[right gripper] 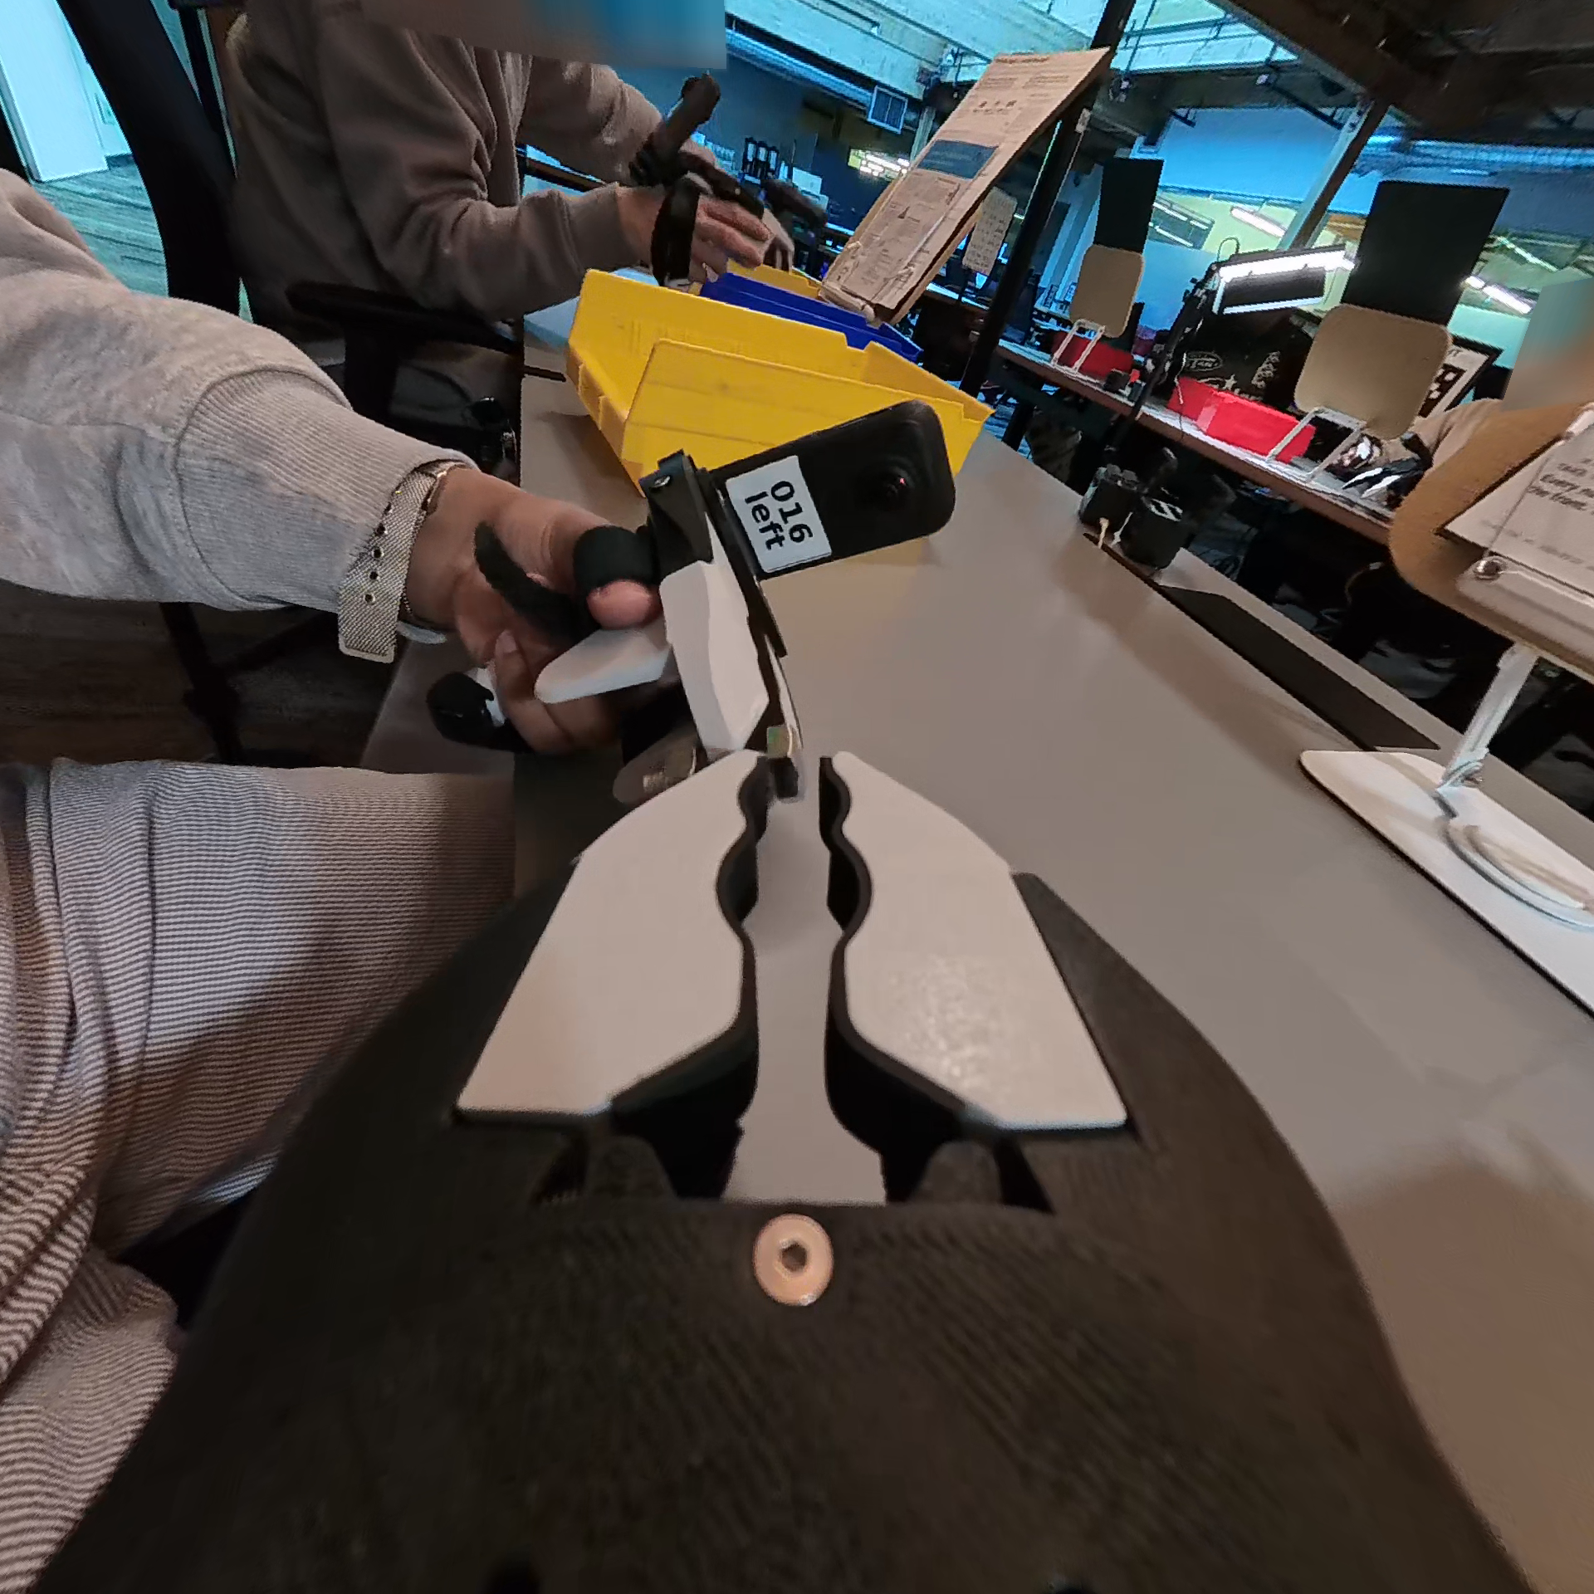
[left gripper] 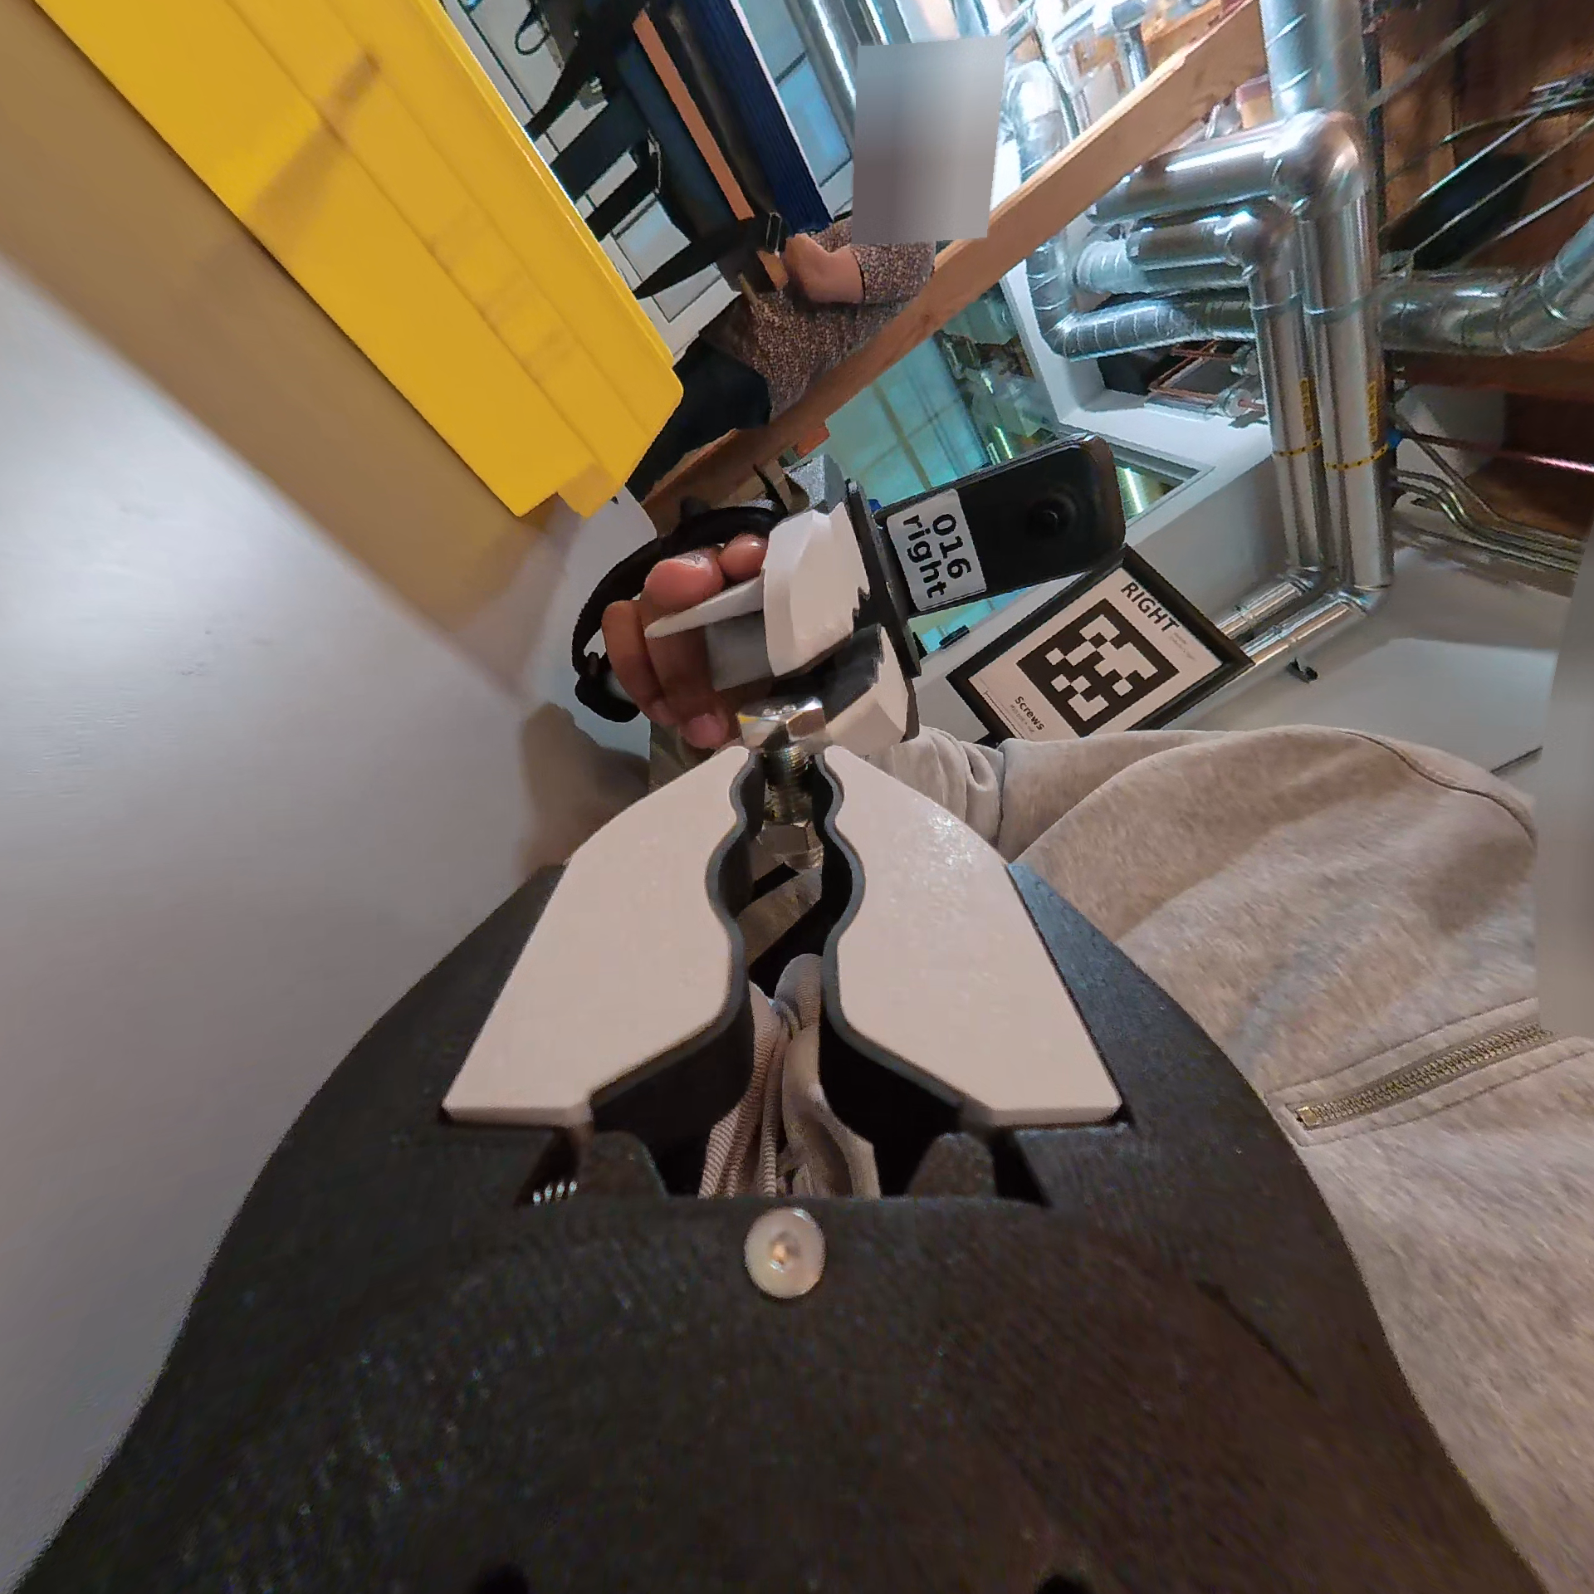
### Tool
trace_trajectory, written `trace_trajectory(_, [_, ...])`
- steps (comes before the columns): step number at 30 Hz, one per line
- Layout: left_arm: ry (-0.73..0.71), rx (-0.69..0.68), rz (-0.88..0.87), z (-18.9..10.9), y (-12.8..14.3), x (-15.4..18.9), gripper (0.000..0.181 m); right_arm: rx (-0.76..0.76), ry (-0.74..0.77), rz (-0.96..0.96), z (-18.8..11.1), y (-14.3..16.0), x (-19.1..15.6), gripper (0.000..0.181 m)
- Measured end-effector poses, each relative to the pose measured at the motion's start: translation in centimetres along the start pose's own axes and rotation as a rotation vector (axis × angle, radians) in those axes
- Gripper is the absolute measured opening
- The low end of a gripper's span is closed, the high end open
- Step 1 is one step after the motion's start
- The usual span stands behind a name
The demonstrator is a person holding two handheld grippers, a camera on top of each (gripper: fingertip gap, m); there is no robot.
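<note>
In the left wrist view my left gripper (left gripper: 783, 763) is shut on a threaded steel bolt (left gripper: 781, 789), with a hex nut (left gripper: 781, 838) sitting in the notch of the jaws. A second hex piece (left gripper: 779, 720) tops the bolt just past my fingertips. The right gripper (left gripper: 806, 703), held in a hand, meets that hex piece tip to tip. In the right wrist view my right gripper (right gripper: 789, 763) has its jaws nearly together around a small metal part (right gripper: 779, 742) at the left gripper's tips (right gripper: 772, 733). Both are held above the grey table (right gripper: 1078, 776).
A yellow bin (right gripper: 733, 379) and a blue bin (right gripper: 802, 306) stand at the table's far left, and the yellow bin also shows in the left wrist view (left gripper: 388, 216). A white document stand (right gripper: 1466, 828) is on the right. A framed marker card (left gripper: 1104, 664) stands behind. Another seated person (right gripper: 414, 155) works nearby. Left and right tips are no more than a few centimetres apart.
</note>
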State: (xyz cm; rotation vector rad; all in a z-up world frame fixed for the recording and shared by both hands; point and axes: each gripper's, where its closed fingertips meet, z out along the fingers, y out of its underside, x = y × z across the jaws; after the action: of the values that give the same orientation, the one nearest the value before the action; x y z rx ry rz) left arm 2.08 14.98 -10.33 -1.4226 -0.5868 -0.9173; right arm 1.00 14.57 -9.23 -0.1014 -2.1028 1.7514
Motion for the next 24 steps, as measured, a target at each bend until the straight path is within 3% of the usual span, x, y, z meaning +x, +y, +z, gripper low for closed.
trace_trajectory(12, [0.045, 0.008, -0.01, 0.0, 0.0, 0.5, 0.011, -0.019, -0.018, 0.001, 0.2, 0.1, -0.4, 0.006])
trace_trajectory(14, [0.063, 0.036, -0.01, -0.1, -0.4, 0.8, 0.02, -0.016, -0.009, 0.025, 0.2, -0.2, -0.3, 0.006])
trace_trajectory(19, [0.042, 0.089, 0.016, -0.6, -1.3, 0.7, 0.052, -0.006, 0.016, 0.156, 0.0, -0.4, 0.6, 0.006])
trace_trajectory(24, [-0.06, 0.27, 0.154, -2.1, -4.1, 0.5, 0.049, 0.075, -0.001, 0.436, -1.0, -0.8, 2.1, 0.006])
